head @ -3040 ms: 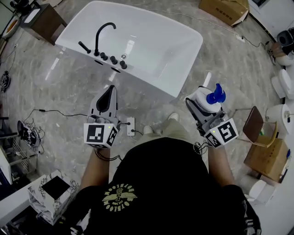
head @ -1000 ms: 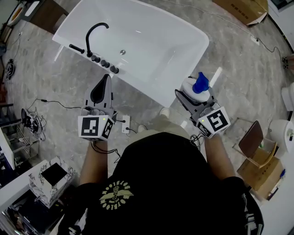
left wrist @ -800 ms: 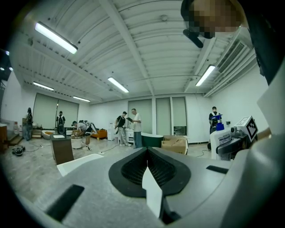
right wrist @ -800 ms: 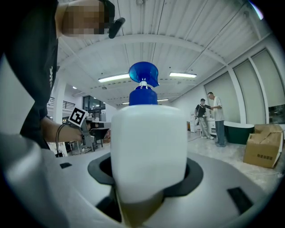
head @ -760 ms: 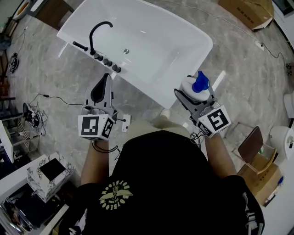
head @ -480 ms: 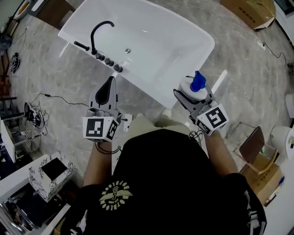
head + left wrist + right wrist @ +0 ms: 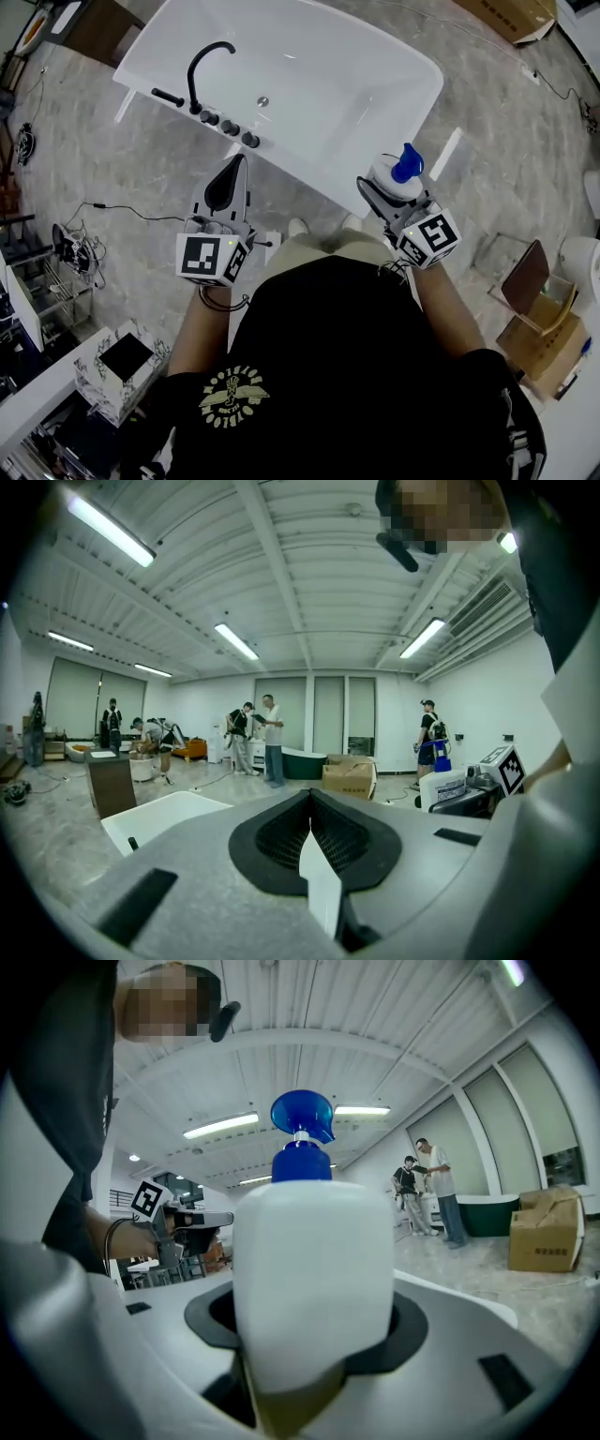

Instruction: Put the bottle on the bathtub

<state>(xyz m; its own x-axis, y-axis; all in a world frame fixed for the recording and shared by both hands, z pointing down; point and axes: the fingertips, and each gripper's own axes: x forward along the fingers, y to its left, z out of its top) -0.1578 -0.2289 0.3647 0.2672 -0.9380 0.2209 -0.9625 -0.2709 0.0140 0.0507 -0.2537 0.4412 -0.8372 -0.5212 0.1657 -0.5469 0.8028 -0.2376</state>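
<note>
A white bottle point(image 7: 394, 180) with a blue spray cap is held upright in my right gripper point(image 7: 386, 195), just off the near right corner of the white bathtub point(image 7: 375, 141). In the right gripper view the bottle point(image 7: 312, 1279) fills the middle, with the jaws shut on its lower body. My left gripper point(image 7: 225, 185) hovers over the floor just short of the tub's near rim, below the black faucet point(image 7: 208, 58); its jaws are shut with nothing between them point(image 7: 311, 810).
Black faucet knobs point(image 7: 230, 128) line the tub's near rim. A cable and power strip point(image 7: 267, 246) lie on the marble floor. Cardboard boxes point(image 7: 539, 328) and a brown chair point(image 7: 532, 281) stand at right. A marbled box point(image 7: 122, 361) sits at lower left. People point(image 7: 267, 738) stand far off.
I have stepped closer to the tub; both grippers now sit nearer its near rim. The right gripper still holds the bottle and the left stays shut.
</note>
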